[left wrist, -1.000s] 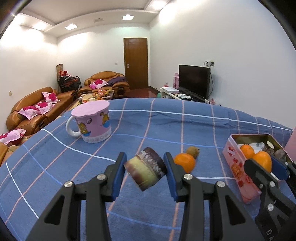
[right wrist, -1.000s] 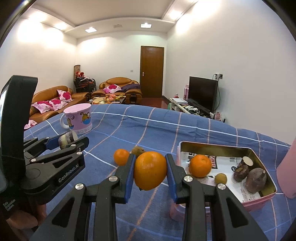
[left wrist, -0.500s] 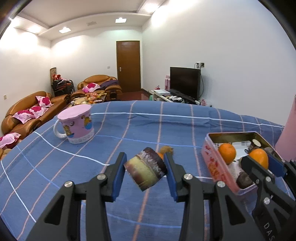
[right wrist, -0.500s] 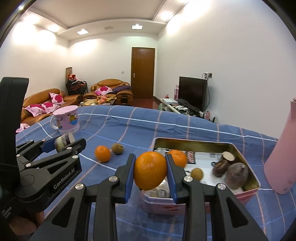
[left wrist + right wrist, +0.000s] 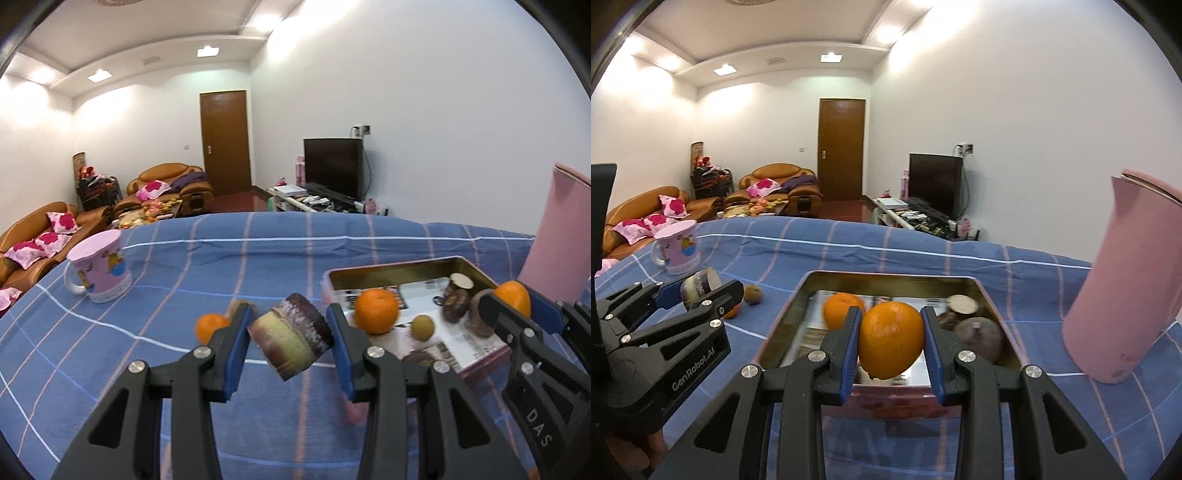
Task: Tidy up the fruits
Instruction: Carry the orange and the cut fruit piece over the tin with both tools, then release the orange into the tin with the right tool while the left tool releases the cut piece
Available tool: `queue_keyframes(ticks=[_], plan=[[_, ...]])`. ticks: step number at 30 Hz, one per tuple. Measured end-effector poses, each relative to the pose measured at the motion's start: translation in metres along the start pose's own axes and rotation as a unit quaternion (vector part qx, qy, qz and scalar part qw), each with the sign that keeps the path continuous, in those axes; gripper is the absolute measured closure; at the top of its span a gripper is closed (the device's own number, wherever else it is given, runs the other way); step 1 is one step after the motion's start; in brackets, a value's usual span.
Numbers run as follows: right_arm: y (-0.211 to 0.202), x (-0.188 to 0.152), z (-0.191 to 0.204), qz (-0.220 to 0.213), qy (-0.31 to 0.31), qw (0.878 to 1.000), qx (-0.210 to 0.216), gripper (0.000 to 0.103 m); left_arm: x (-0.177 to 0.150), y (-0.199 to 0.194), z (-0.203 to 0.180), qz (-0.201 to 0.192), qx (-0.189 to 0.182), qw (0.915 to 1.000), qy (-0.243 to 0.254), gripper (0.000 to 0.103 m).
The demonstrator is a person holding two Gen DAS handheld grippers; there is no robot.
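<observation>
My left gripper [image 5: 290,341] is shut on a cut sugarcane piece [image 5: 291,338], held above the blue cloth just left of the pink tin [image 5: 391,267]. My right gripper [image 5: 891,341] is shut on an orange [image 5: 890,339], held over the near part of the tin [image 5: 890,277]. The tin holds an orange [image 5: 839,308], dark sugarcane pieces [image 5: 979,332] and a small brown fruit [image 5: 423,326]. A loose orange [image 5: 208,326] and a small brown fruit [image 5: 752,293] lie on the cloth left of the tin.
A pink mug [image 5: 98,271] stands at the far left of the table. A tall pink flask [image 5: 1126,284] stands right of the tin. The blue checked cloth [image 5: 258,258] covers the table. Sofas and a TV are behind.
Both grippers have moved right towards the tin with their loads. The right gripper's orange now hangs over the tin's near part; the left gripper's sugarcane is beside the tin's left wall.
</observation>
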State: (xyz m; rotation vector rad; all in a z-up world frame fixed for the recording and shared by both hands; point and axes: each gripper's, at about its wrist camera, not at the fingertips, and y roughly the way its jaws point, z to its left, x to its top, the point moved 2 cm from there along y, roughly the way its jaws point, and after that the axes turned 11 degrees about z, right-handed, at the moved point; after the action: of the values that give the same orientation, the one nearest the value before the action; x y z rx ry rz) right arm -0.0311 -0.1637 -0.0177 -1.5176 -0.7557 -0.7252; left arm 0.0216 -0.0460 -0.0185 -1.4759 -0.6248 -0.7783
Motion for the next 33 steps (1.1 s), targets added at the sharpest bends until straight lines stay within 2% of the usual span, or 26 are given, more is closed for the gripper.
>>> queue_keyframes(ticks=[11,22,33], plan=[[0.007,0.003,-0.042,0.007,0.037,0.999,-0.027,0.069,0.011,0.007,-0.050,-0.007,-0.026,0.9993,0.027,0.060],[0.028,0.019,-0.047,0.004,0.040,0.998,-0.041,0.069,0.017,0.016,-0.053,0.002,-0.043,0.9990,0.013,0.060],[0.053,0.030,-0.052,0.034,0.055,0.998,0.007,0.069,0.018,0.017,-0.057,0.001,-0.035,0.9993,0.015,0.060]])
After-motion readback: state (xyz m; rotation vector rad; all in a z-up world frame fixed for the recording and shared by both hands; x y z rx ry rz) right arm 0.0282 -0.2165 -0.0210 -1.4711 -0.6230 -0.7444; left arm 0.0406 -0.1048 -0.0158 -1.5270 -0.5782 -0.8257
